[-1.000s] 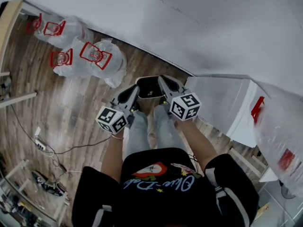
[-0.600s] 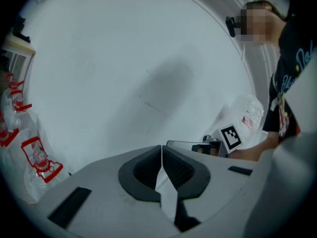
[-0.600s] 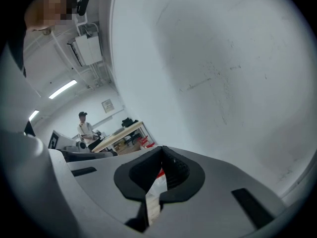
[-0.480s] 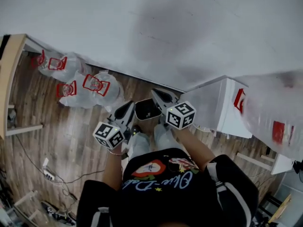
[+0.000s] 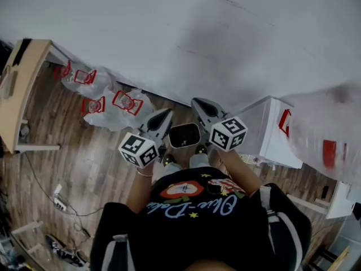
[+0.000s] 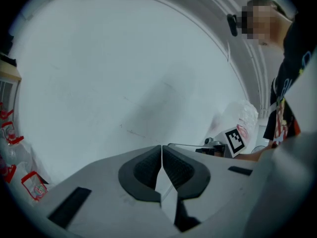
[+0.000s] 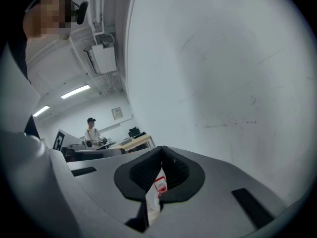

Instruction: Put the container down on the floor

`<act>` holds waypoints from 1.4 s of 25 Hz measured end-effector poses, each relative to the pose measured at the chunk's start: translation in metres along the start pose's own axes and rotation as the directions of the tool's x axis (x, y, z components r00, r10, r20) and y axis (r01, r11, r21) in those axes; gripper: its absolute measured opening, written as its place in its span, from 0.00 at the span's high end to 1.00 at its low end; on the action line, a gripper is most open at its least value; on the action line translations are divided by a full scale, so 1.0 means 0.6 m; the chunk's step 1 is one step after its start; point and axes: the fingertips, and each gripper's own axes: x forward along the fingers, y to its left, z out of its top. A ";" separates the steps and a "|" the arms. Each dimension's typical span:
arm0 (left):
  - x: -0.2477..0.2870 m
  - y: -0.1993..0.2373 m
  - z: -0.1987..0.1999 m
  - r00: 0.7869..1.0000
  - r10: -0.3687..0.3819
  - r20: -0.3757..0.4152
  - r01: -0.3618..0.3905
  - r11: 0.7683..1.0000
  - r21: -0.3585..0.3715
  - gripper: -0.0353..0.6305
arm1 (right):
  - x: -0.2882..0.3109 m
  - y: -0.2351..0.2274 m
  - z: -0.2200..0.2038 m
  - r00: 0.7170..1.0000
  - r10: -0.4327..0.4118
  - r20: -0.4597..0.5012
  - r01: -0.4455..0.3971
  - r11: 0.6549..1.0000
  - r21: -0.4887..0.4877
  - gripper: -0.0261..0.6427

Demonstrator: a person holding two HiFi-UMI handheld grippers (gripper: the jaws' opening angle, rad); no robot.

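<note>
The container point(image 5: 184, 135), dark inside with a pale rim, hangs between my two grippers above the wooden floor, in front of the person's shoes. My left gripper point(image 5: 167, 114) is on its left side and my right gripper point(image 5: 198, 102) on its right; both point toward the white wall. In the left gripper view the left gripper point(image 6: 162, 148) is shut on a thin white edge point(image 6: 166, 195). The right gripper view shows the right gripper point(image 7: 162, 150) shut on a thin clear edge with red print point(image 7: 158, 187). The rest of the container is hidden below the jaws in both gripper views.
Clear bags with red print point(image 5: 115, 103) lie on the floor at the wall's foot. A white cabinet point(image 5: 271, 131) and a big clear bag point(image 5: 330, 134) stand to the right, a wooden desk point(image 5: 22, 86) to the left. Cables point(image 5: 59, 196) trail at lower left.
Both grippers have risen together with the container still held between them. The floor now looks further below, and more of the wall fills the head view.
</note>
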 end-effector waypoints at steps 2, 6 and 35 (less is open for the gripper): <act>0.003 -0.011 0.008 1.000 -0.010 0.008 0.010 1.000 0.025 0.93 | -0.001 0.005 0.022 1.000 0.010 0.022 -0.009 0.999 -0.033 0.96; 0.006 -0.020 0.012 1.000 -0.017 0.022 0.016 0.999 0.040 0.93 | -0.002 0.013 0.044 0.999 0.028 0.043 -0.024 0.995 -0.094 0.96; 0.021 -0.030 0.015 1.000 -0.010 0.022 0.009 0.999 0.038 0.93 | -0.010 0.007 0.041 0.997 0.052 0.048 -0.049 0.996 -0.070 0.96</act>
